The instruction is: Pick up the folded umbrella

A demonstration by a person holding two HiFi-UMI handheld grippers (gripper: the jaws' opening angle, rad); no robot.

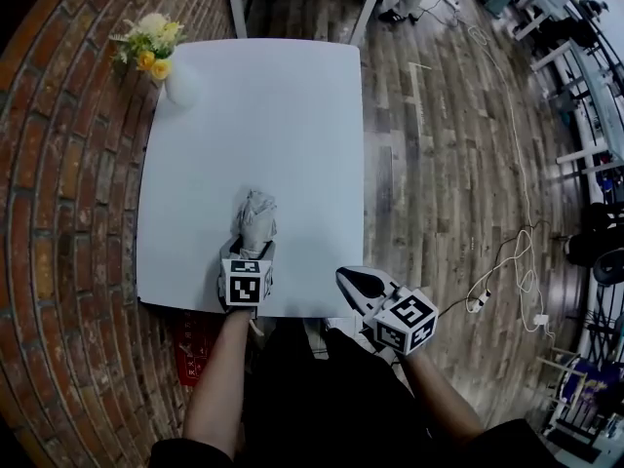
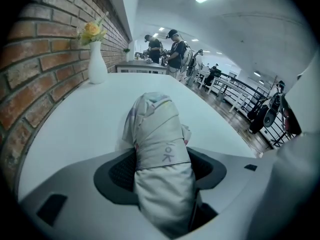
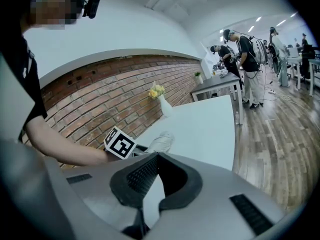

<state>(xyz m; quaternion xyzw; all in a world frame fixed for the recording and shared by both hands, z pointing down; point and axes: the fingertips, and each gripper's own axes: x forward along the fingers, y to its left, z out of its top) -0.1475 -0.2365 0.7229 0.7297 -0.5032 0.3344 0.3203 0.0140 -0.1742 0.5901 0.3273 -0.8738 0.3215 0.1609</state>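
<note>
The grasp is the step in hand. The folded umbrella (image 1: 255, 220) lies on the desk (image 1: 292, 115), close to the desk's near edge and left of its middle, its length running away from that edge. The left gripper (image 1: 253, 250) comes in over the desk's near edge and points steeply down. Its jaws stand on either side of the umbrella's near end. In the left gripper view the dark pads (image 2: 117, 171) sit against the pale fabric on both sides, so it looks to be pinching the umbrella, probably lightly. The umbrella still seems to rest on the desk, so the lift is not yet done.

The right gripper (image 1: 346, 276) hovers just off the desk's near edge, towards its right side. Its jaws are pressed together at the tips with nothing between them, and it takes no part in the hold.

The next move calls for a firm squeeze, since the loose fabric may give under the pads. After that comes a straight lift clear of the desk. The hold is at 1 end, so the far end may sag or swing.

Count: 1 folded umbrella, 1 desk, 2 grippers, and 1 white vase (image 1: 181, 86) at the desk's far left corner holding 1 bunch of flowers (image 1: 151, 42).
</note>
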